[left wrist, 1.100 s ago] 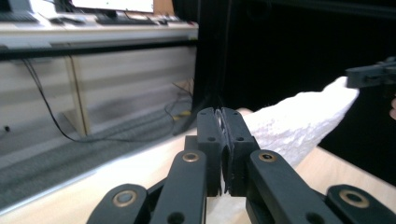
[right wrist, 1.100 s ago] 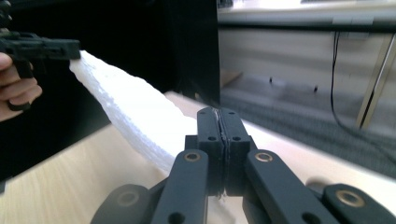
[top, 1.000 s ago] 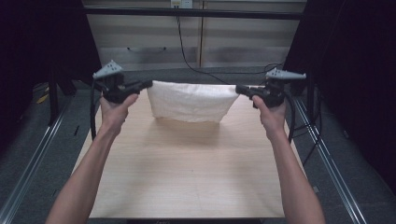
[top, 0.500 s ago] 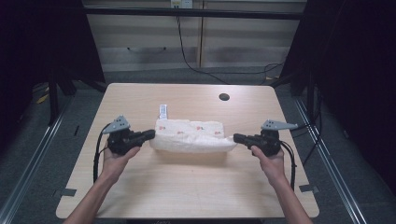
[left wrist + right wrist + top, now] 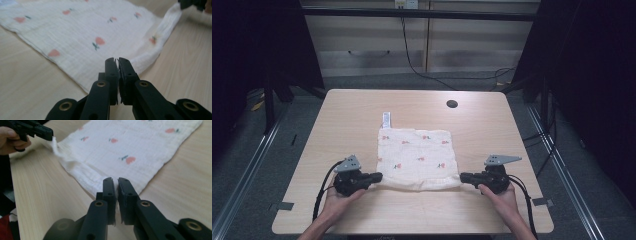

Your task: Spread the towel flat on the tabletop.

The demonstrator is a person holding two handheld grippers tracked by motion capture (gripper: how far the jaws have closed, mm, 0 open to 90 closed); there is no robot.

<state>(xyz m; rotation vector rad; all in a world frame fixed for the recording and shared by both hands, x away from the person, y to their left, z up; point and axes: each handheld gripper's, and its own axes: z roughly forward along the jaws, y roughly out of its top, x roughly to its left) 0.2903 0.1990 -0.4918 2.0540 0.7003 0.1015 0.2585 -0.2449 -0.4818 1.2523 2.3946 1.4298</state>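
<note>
A white cloth (image 5: 417,157) printed with small red fruit lies spread flat in the middle of the table, with a label tag (image 5: 386,119) at its far left corner. My left gripper (image 5: 378,176) is shut on the cloth's near left corner (image 5: 115,61). My right gripper (image 5: 463,177) pinches the near right corner (image 5: 112,178). Both sit low at the table surface, near the front edge. The near hem (image 5: 422,186) between them is rolled up a little. In the right gripper view the left gripper (image 5: 47,133) shows at the top left, holding its corner.
The light wooden table (image 5: 342,120) has a round cable hole (image 5: 452,104) at the far right. A low cabinet (image 5: 422,45) stands behind it, with a black cable hanging down. Metal rails run along the floor on both sides.
Both grippers came toward the near edge and down from a raised hold at the far side. The cloth went from hanging, to bunched, to spread flat on the table.
</note>
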